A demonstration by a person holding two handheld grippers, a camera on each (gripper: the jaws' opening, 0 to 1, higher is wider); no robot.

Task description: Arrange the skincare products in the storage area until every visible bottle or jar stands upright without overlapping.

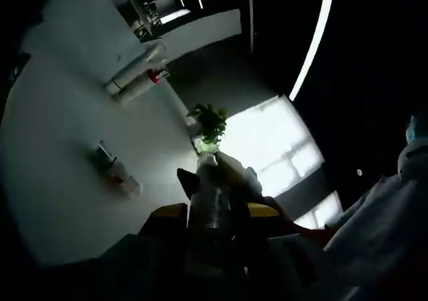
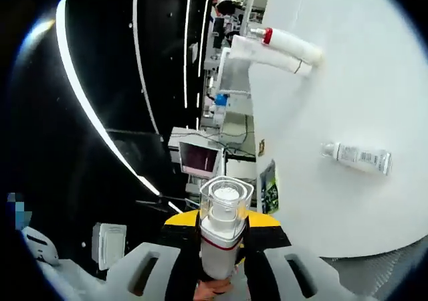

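In the left gripper view, a round white surface (image 1: 60, 134) fills the 9 o'clock side. A small clear bottle with a dark cap (image 1: 119, 174) lies on its side there at about 8 o'clock from centre, and two long white tubes (image 1: 134, 70) lie side by side and touching at about 11 o'clock, one with a red cap. A green potted plant (image 1: 208, 124) stands near the middle, before a bright window. At 6 o'clock the left hand-held gripper (image 1: 208, 211) is clamped on a translucent plastic bottle (image 1: 207, 194) that points up the view between its yellow-and-black jaws. In the right gripper view, the right hand-held gripper (image 2: 221, 247) at 6 o'clock is clamped on a white pump bottle with a clear cap and a red band (image 2: 222, 227). The same white surface takes the 3 o'clock side, with the two tubes at 1 o'clock and the small bottle lying flat at 3 o'clock, well apart from them.
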